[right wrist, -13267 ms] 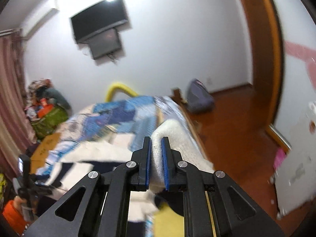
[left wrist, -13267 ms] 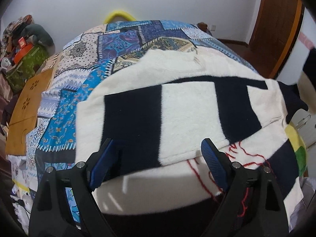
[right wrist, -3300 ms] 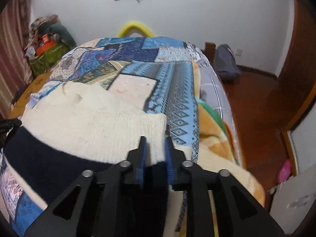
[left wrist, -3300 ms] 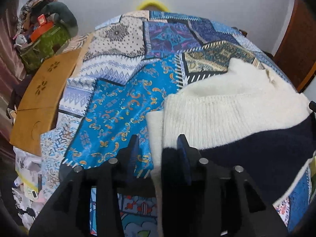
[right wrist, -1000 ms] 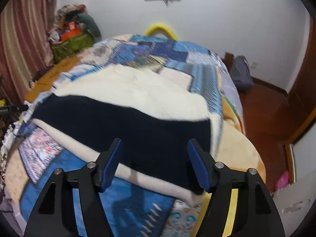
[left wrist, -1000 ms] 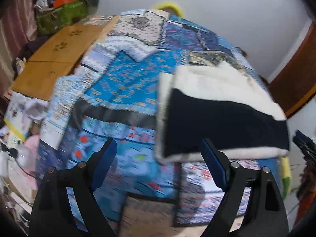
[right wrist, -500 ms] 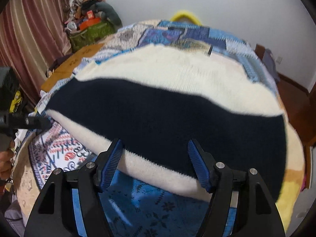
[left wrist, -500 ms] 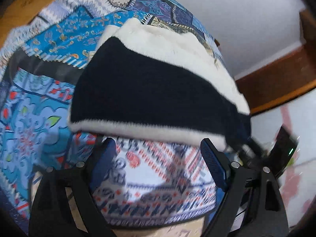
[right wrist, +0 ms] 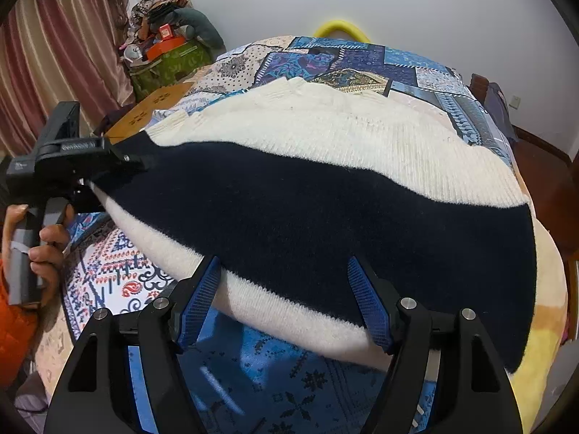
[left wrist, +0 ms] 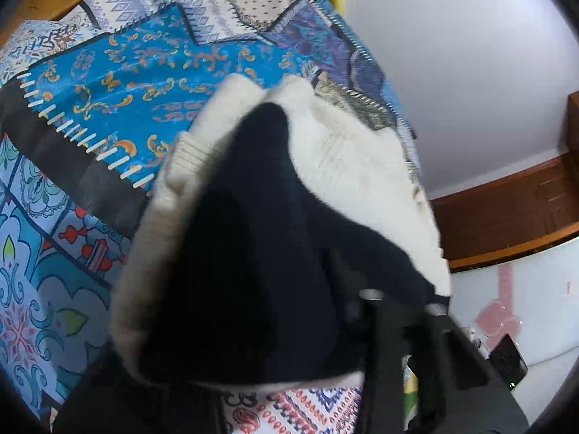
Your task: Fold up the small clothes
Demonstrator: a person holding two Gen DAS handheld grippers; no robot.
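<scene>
Folded cream-and-navy sweater (right wrist: pixel 325 195) lying across a patchwork bedspread (right wrist: pixel 362 58), with a broad navy band between a ribbed cream portion on the far side and a cream strip along the near edge. In the left wrist view the same sweater (left wrist: pixel 260 253) fills the centre of the frame, its navy fabric bunched up close to the lens over the blue-patterned bedspread (left wrist: pixel 108 83). Left gripper (right wrist: pixel 137 161), seen from the right wrist view, reaches in from the left with its tip touching the left end of the navy band; whether its jaws are clamped on the cloth cannot be told, since in its own view the fingers are hidden behind dark fabric. A hand (right wrist: pixel 43 249) holds the grey handle of this gripper. Right gripper (right wrist: pixel 286 303) hovers at the near edge of the sweater, blue-padded fingers (right wrist: pixel 199 303) spread wide apart and holding nothing, the cream strip lying between them. Beyond the bed: a striped curtain (right wrist: pixel 61 36) at left, a green bag (right wrist: pixel 170 65) piled with items, a yellow curved bar (right wrist: pixel 340 27) against the white wall (right wrist: pixel 434 7).
</scene>
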